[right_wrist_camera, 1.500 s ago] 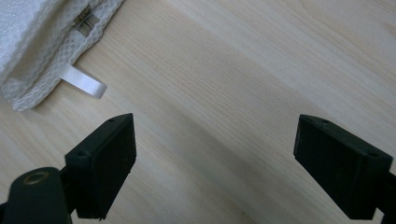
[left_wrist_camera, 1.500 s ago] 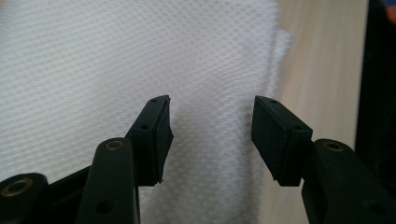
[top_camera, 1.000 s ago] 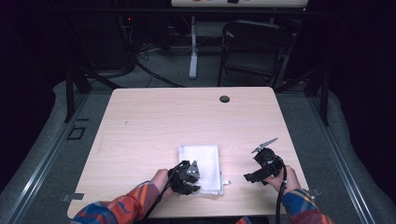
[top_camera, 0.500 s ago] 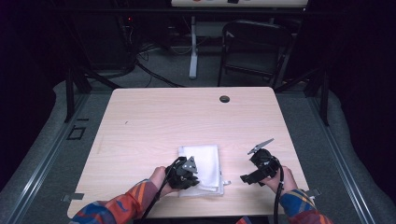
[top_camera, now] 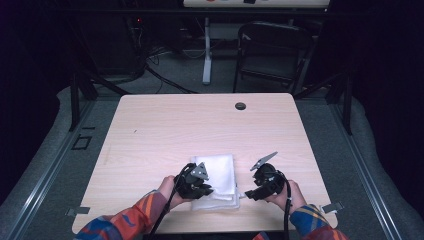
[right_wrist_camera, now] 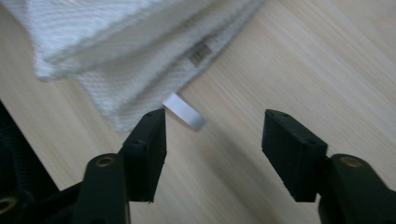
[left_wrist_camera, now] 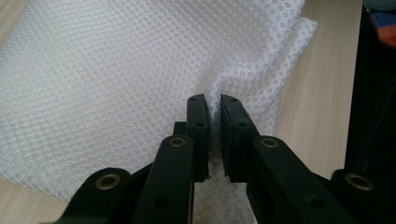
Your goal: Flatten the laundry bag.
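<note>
The left claw [left_wrist_camera: 212, 135] is pinching a fold of the white towel [top_camera: 217, 175] lying folded near the counter's [top_camera: 165, 125] near edge; the right claw [right_wrist_camera: 212, 154], jaws just closing yet apart, is nearing its tag [right_wrist_camera: 183, 111]; grasp half done.

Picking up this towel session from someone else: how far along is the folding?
Done: the white towel lies folded in layers on the table. In hand: the left hand-held gripper is shut on a raised fold of it. The right hand-held gripper hovers by the towel's tag, its jaws just been closing with only bare wood between them. Left, probably: the right grip, then the next fold.
</note>
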Motion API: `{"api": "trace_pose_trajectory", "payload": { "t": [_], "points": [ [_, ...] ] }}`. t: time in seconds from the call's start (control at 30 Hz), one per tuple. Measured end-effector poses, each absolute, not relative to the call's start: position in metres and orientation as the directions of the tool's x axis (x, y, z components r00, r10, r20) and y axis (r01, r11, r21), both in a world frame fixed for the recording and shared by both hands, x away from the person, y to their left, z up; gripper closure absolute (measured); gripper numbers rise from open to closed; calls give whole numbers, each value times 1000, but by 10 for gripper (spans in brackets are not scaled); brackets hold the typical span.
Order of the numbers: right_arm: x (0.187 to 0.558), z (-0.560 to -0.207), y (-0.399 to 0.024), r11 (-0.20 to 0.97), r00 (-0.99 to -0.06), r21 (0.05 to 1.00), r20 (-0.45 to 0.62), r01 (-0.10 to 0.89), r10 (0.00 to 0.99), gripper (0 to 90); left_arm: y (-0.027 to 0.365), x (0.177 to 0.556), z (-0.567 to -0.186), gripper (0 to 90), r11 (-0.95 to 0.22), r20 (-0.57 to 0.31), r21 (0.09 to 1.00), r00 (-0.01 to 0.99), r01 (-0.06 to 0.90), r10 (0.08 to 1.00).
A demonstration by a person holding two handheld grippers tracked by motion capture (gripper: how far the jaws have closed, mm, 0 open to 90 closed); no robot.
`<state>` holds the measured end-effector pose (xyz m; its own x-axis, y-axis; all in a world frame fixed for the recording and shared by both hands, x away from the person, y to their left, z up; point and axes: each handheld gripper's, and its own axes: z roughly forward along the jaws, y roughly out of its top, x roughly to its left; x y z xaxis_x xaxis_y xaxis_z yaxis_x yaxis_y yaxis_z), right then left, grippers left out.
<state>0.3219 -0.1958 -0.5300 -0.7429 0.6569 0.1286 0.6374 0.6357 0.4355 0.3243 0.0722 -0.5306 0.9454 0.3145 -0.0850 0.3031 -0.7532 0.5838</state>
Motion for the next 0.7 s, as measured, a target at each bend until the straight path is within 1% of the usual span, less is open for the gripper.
{"api": "trace_pose_trajectory", "payload": {
  "t": [0.07,0.3,0.37,0.47,0.53,0.6,0.67,0.7],
  "points": [
    [320,-530,-188,641,-756,446,139,624,640,524,73,325,-531,830,-752,-87,584,944,307,318],
    [315,-536,-160,675,-800,456,158,579,579,732,72,326,-533,825,-749,-97,581,941,319,325],
    [316,-538,-154,680,-806,458,158,572,570,785,72,326,-534,823,-753,-97,576,941,318,324],
    [316,-541,-147,679,-807,463,162,570,567,834,70,327,-537,805,-762,-102,564,942,319,319],
    [317,-542,-144,677,-809,469,163,568,565,856,69,326,-539,752,-770,-115,550,943,323,314],
    [317,-543,-141,672,-807,476,159,567,568,869,66,324,-539,674,-779,-121,544,947,313,296],
    [317,-543,-139,673,-807,477,154,566,570,877,64,322,-539,575,-782,-118,544,950,305,288],
    [318,-543,-139,671,-808,479,155,565,569,882,62,321,-539,542,-785,-121,542,953,299,279]
  ]
}}
